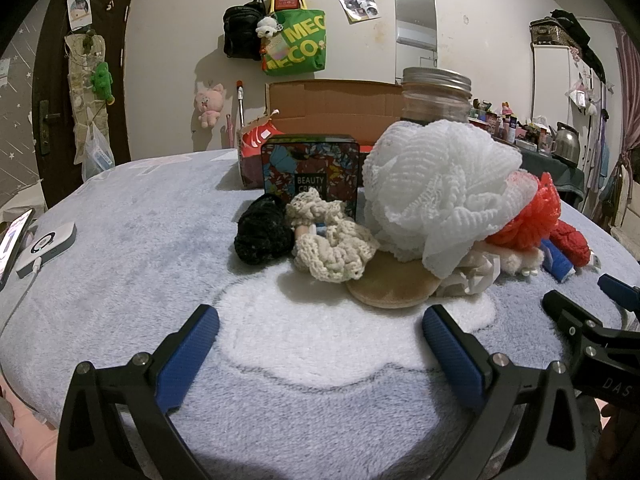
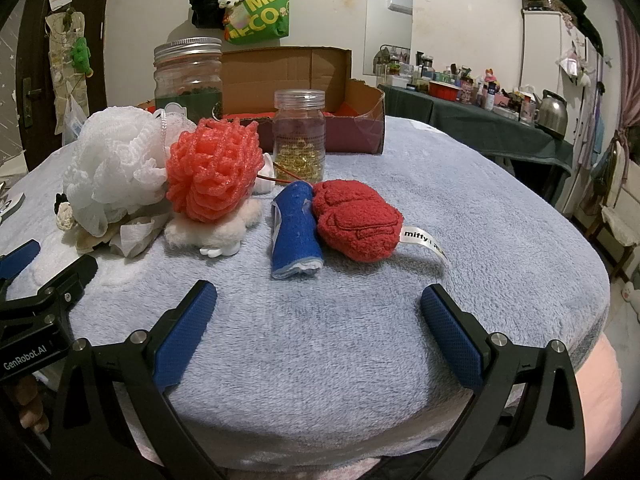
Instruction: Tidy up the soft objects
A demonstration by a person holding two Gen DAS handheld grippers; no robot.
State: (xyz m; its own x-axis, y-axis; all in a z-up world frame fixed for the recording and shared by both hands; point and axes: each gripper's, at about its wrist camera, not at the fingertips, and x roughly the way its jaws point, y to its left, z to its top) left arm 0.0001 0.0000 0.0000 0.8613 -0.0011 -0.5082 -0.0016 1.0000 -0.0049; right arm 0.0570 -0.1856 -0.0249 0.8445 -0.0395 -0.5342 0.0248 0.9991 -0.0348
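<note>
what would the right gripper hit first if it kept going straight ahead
Probably the rolled blue cloth, lying just ahead of the open right gripper, with the red plush touching it; depth is hard to judge.

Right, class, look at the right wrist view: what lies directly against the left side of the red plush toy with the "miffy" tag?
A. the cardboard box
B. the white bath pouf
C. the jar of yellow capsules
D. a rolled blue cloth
D: the rolled blue cloth lies on the blanket touching the left side of the red plush toy, while the pouf, jar and box all sit farther back.
</note>
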